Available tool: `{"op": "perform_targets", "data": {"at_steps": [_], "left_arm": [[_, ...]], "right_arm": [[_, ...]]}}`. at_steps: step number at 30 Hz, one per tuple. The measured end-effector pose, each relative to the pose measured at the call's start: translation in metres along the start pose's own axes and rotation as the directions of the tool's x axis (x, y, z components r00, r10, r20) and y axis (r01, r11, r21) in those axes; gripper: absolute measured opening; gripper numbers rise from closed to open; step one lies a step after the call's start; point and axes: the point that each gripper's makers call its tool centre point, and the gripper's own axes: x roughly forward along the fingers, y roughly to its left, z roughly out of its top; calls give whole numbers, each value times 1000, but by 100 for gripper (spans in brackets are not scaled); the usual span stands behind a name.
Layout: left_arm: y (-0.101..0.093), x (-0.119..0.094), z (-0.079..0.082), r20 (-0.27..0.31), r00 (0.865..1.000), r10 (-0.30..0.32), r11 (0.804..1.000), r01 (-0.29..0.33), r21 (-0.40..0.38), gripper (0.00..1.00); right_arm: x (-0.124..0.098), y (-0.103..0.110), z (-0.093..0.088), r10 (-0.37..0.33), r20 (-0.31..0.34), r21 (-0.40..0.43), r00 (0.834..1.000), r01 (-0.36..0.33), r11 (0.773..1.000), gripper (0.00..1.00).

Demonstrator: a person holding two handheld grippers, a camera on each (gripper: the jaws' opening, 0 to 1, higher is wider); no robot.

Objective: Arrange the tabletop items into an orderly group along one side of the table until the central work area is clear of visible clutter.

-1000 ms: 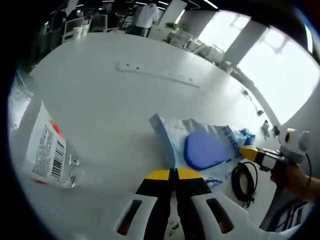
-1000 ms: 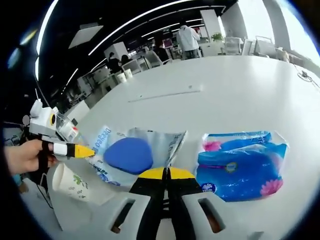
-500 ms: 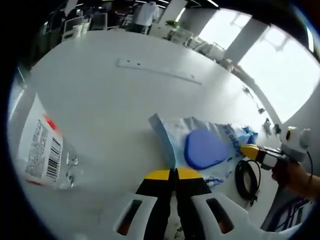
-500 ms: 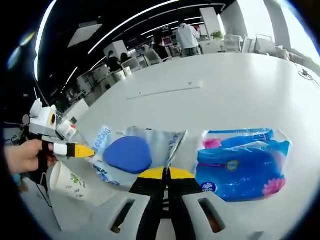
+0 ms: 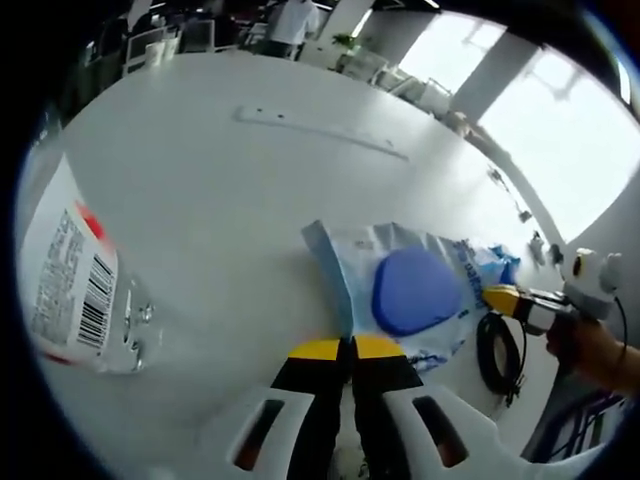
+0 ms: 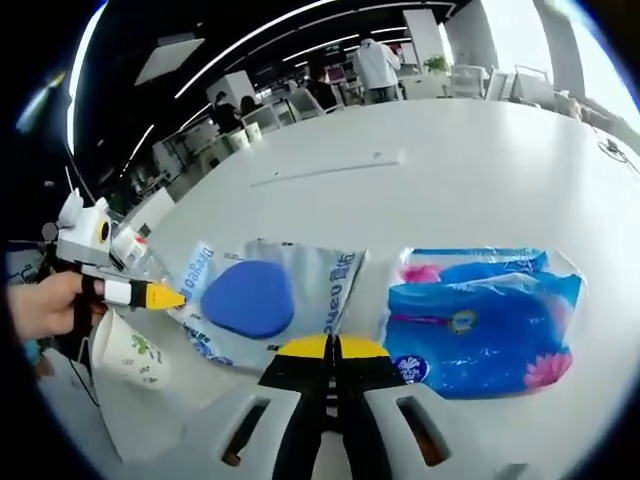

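On the white worktop [image 6: 480, 160], the foil pouch [image 6: 265, 295] lies at 11 o'clock off the right gripper [image 6: 333, 347], tissue pack [image 6: 480, 320] at 2. Both grippers' fingers pressed together, the left gripper [image 5: 347, 347] included. Risk: shut tips likely skate over slick foil, nudging paper cup [image 6: 130, 350].

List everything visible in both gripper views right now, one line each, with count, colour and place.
Table: one, white, under everything.
Clear pouch with a blue pad: one, between the two grippers.
Tissue pack: one, blue with pink flowers, beside the pouch in the right gripper view.
Paper cup: one, white with a green print, lying by the left gripper.
Bottle: one, clear with a barcode label, at the left edge of the left gripper view.
Cable coil: one, black, near the pouch.
Long strip: one, white, farther up the table.
Left gripper: yellow tips, closed, at the pouch edge.
Right gripper: yellow tips, closed, at the opposite edge.
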Motion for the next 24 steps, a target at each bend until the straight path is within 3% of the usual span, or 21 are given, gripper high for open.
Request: {"op": "perform_targets", "data": {"at_steps": [24], "left_arm": [[3, 1, -2, 11, 1000, 20, 999, -20, -30, 0]], "right_arm": [[1, 4, -6, -16, -21, -56, 1000, 14, 998, 0]]}}
